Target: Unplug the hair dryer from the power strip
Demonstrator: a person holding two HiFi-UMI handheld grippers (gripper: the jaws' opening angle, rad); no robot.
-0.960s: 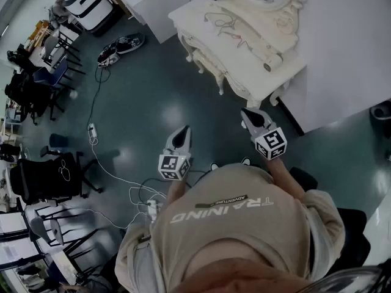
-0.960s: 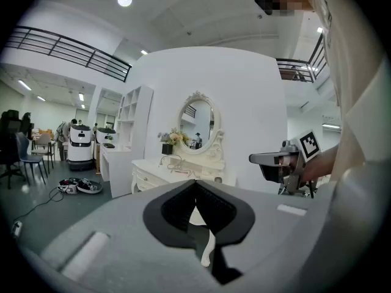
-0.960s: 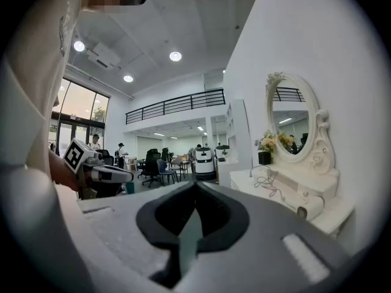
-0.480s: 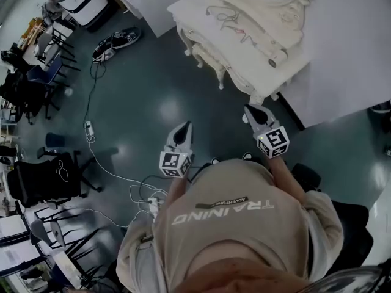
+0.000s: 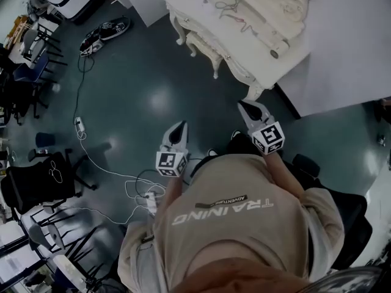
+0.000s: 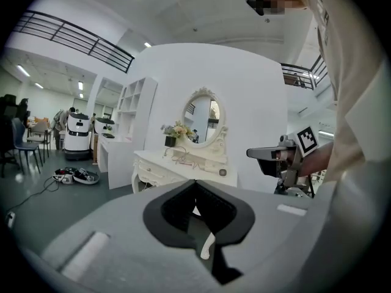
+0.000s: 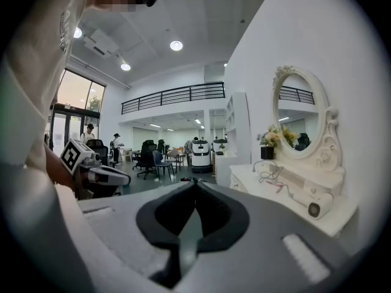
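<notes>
Hair dryer (image 5: 273, 46) lies on the white bench (image 5: 190, 8) at the upper right of the head view, beside loose cords (image 5: 229, 8). Below it, over the floor (image 5: 140, 90), the left gripper (image 5: 179, 127) and right gripper (image 5: 245, 106) both have their fingers pressed together, holding nothing.

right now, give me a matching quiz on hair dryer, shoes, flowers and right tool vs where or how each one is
Things:
1. hair dryer
2. shoes
3. flowers
4. right tool

Place or state:
a. on the floor
b. lying on its side on the dressing table
c. upright in a dark pot by the mirror
d. shut, holding nothing

Pairs: 1-b, 2-a, 3-c, 4-d
</notes>
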